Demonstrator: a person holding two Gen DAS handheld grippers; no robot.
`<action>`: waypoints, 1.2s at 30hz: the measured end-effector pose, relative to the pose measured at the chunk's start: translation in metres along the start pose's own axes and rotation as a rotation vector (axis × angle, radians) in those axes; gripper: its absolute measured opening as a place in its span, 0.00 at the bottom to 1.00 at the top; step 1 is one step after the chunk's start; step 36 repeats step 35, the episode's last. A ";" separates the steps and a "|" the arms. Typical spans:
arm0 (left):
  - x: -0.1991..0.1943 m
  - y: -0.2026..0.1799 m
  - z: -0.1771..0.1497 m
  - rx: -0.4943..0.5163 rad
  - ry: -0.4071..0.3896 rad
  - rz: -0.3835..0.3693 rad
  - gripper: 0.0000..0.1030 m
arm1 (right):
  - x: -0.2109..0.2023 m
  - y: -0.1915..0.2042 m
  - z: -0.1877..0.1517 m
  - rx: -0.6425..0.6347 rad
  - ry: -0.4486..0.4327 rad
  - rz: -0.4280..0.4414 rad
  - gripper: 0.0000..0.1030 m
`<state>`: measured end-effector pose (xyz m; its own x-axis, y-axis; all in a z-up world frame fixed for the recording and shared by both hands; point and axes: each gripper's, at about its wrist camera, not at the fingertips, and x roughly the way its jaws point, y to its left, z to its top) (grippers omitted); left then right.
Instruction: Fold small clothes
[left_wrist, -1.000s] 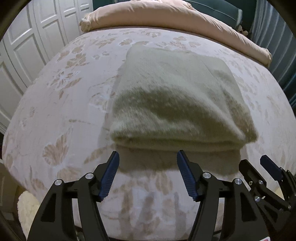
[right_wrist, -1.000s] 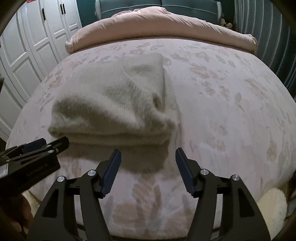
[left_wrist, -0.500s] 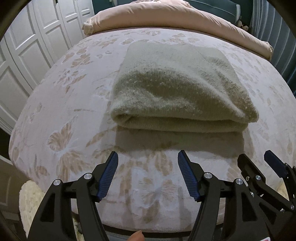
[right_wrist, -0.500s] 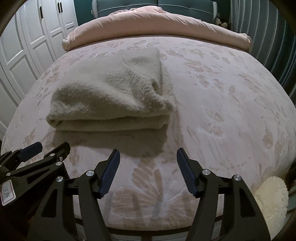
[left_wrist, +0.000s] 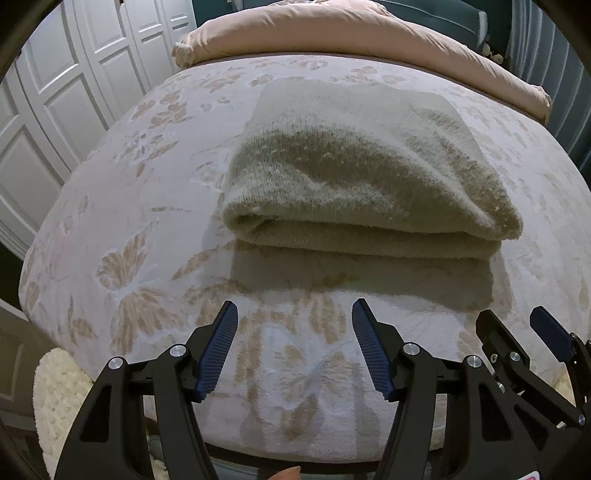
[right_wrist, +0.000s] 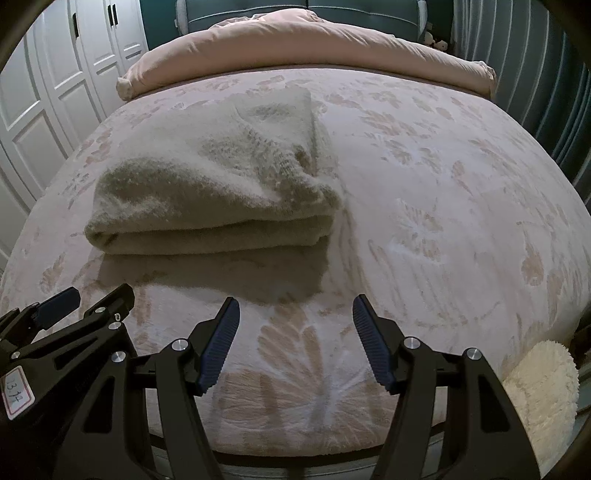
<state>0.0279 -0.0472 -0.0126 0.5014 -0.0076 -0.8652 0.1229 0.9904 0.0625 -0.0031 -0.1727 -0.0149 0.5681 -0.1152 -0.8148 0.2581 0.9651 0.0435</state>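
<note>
the left claw (left_wrist: 294, 347) is closing on nothing and the right claw (right_wrist: 295, 343) is gaping empty, both hovering near the folded sweater (left_wrist: 362, 184) lying on the bed (left_wrist: 129, 221)

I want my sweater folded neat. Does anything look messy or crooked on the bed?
Mostly tidy. The folded beige knit sweater lies flat on the floral bedspread. One small oddity: at its right end the ribbed edge bunches up instead of lying even with the layers. Nothing looks spilled or damaged.
</note>
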 end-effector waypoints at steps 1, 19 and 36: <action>0.001 -0.001 0.000 0.001 0.003 0.004 0.59 | 0.001 0.000 0.000 0.000 0.002 -0.002 0.60; 0.006 -0.006 0.001 0.029 -0.007 0.013 0.60 | 0.008 -0.002 -0.002 0.005 0.002 -0.014 0.60; 0.007 -0.007 0.002 0.031 0.000 0.025 0.55 | 0.008 -0.002 -0.002 0.009 -0.002 -0.045 0.59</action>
